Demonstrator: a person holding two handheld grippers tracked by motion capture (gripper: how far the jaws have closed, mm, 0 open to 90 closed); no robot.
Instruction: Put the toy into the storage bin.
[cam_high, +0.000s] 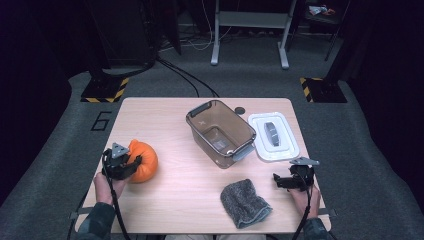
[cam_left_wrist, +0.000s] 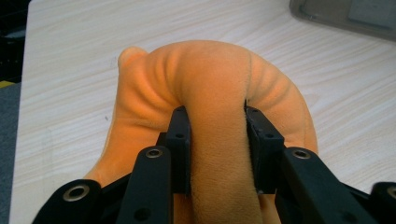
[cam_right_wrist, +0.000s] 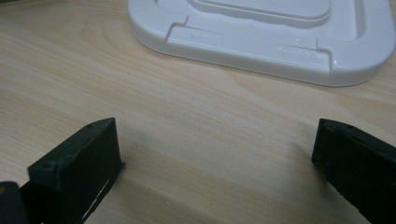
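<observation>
**Left gripper clamped on the orange plush toy near the desk's left edge**

High view: the desk (cam_high: 175, 115) is a pale wooden top standing on grey carpet. The orange plush toy (cam_high: 144, 160) lies close to the left edge, toward the near side. The left gripper (cam_high: 127, 167) sits against the toy's left flank, its jaws closed into the plush, with the person's left hand (cam_high: 106, 186) behind it near the front left corner. In the middle of the desk, toward the far edge, stands a clear brown plastic container (cam_high: 220, 132), open at the top. Just beside it on the right lies a white lid (cam_high: 273, 136), flat, close to the right edge. A grey cloth (cam_high: 244, 203) lies crumpled near the front edge, right of centre. The right gripper (cam_high: 281, 181) rests near the front right corner, between the cloth and the lid, touching neither.

Left gripper view: the two black jaws pinch a thick fold of the orange plush toy (cam_left_wrist: 210, 84), which bulges up between and above them. The toy rests on the wood; a corner of the container (cam_left_wrist: 345, 16) shows at the top right.

Right gripper view: the jaws stand wide apart with bare wood between them, holding nothing. The white lid (cam_right_wrist: 261, 42) lies ahead, apart from both jaws.
</observation>
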